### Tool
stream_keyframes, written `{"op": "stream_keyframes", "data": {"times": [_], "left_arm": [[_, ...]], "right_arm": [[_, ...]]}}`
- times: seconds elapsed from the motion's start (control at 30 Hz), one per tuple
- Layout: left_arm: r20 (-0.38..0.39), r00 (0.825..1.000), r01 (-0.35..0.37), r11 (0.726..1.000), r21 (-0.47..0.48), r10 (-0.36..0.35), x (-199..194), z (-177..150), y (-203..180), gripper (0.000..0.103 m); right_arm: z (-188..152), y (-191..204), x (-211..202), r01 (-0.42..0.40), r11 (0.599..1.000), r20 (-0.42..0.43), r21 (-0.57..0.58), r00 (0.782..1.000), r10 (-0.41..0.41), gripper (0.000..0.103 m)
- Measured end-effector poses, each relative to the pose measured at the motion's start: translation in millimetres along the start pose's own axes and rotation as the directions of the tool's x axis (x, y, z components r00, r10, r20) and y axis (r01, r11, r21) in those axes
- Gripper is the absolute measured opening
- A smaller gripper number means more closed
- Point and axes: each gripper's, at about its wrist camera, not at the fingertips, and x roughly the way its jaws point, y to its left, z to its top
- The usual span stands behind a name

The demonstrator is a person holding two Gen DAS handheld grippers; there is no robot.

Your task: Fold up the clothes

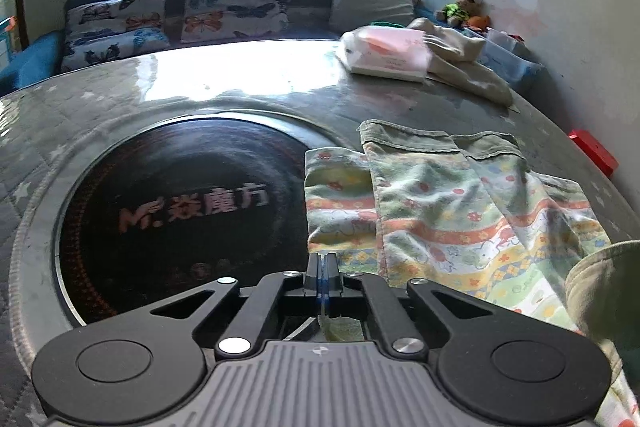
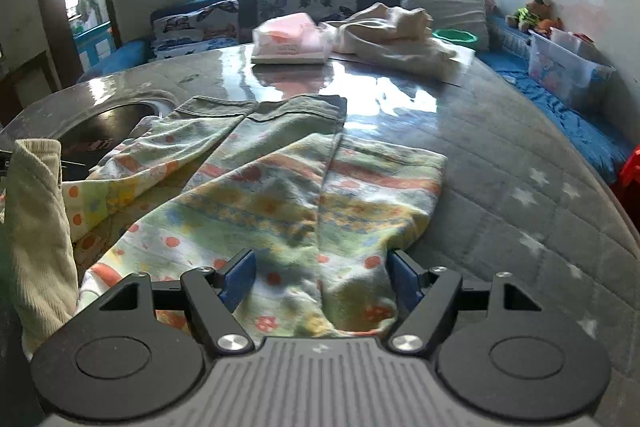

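Patterned trousers mid-fold on the tabletop.
Left gripper (image 1: 322,277), fingers closed, seemingly pinching the trousers (image 2: 280,187) at their 9 o'clock edge; right gripper (image 2: 320,277), fingers spread, straddles the near end. Likely next: right closes on cloth, both carry it over.

The right tool (image 2: 320,281) is open, its blue-padded fingers (image 2: 239,279) spread on either side of the near end of a patterned green garment (image 2: 280,195) lying flat on the glossy round surface (image 2: 500,155). Farther back sit a pink tissue pack (image 2: 290,41) and a crumpled cream cloth (image 2: 392,35).
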Motion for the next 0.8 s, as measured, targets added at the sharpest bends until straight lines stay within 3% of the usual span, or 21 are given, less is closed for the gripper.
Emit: {"op": "stream_keyframes", "data": {"times": [0.27,0.53,0.67,0.8], "left_arm": [[0.036,0.992,-0.119,0.992,-0.052,0.121,-13.3,0.6,47.7,0.001],[0.035,0.962,-0.265,0.955,-0.133,0.272,-25.1,8.2,113.1,0.001],[0.025,0.957,-0.283,0.948,-0.146,0.29,-32.8,12.3,129.7,0.002],[0.052,0.972,-0.216,0.963,-0.164,0.227,-57.2,10.5,135.4,0.005]], "right_arm": [[24.7,49.4,32.2,-0.062,0.995,0.014,-0.079,0.998,0.063,0.074],[57.5,111.5,72.7,-0.19,0.964,-0.004,-0.185,0.981,0.193,0.074],[72.2,128.7,78.0,-0.216,0.953,-0.016,-0.213,0.976,0.217,0.073],[85.0,130.5,51.6,-0.276,0.939,0.029,-0.206,0.957,0.287,0.073]]}}
